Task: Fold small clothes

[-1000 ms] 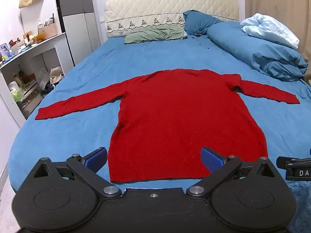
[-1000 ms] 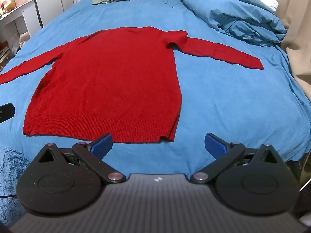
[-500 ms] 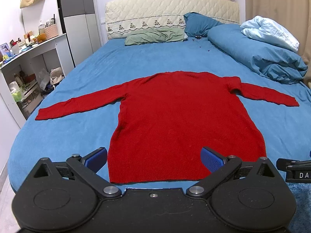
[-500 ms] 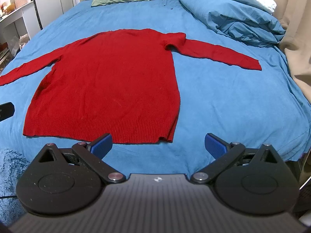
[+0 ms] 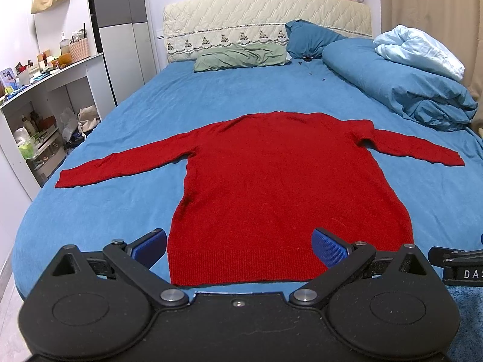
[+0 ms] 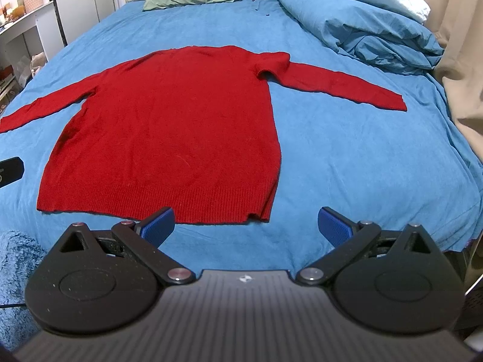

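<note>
A red long-sleeved sweater lies flat on the blue bed, sleeves spread to both sides, hem toward me. It also shows in the right wrist view. My left gripper is open and empty, hovering just above the hem near the bed's near edge. My right gripper is open and empty, just short of the hem's right corner. The left sleeve cuff reaches toward the bed's left edge. The right sleeve cuff points toward the right edge.
A rolled blue duvet with a pale blue blanket lies at the far right. Pillows and a headboard are at the far end. White shelves stand left of the bed. A beige curtain hangs right. The other gripper's tip shows at the left wrist view's right edge.
Both cameras have tilted up and drawn back slightly, so the sweater sits lower in view. The sweater has not moved and both grippers stay open.
</note>
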The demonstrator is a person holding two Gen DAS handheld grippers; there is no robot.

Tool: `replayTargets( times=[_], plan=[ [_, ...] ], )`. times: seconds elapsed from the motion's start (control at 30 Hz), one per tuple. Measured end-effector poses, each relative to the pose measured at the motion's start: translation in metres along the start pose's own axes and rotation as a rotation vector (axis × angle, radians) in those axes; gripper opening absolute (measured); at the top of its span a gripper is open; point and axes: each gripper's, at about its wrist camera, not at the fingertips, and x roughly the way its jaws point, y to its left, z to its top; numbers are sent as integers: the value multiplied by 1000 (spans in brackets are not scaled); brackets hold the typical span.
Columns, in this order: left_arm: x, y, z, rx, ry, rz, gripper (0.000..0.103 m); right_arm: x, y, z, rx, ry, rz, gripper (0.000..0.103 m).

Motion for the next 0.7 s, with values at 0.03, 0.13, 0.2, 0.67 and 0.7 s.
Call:
replayTargets(
  times=[0.03, 0.13, 0.2, 0.67, 0.7],
  plan=[
    [0, 0, 0, 0, 0, 1, 103, 0, 0, 0, -2, -1, -1, 103],
    [0, 1, -1, -4, -1, 1, 103, -1, 2, 1, -10, -4, -4, 103],
    [-1, 1, -1, -4, -2, 1, 103, -2, 3, 0, -12, -6, -4, 103],
    [-3, 0, 0, -9, -9, 1, 103, -3, 4, 0, -13, -9, 8, 103],
    [-3, 0, 0, -9, -10, 1, 103, -3, 3, -1, -14, -10, 7, 103]
  ],
)
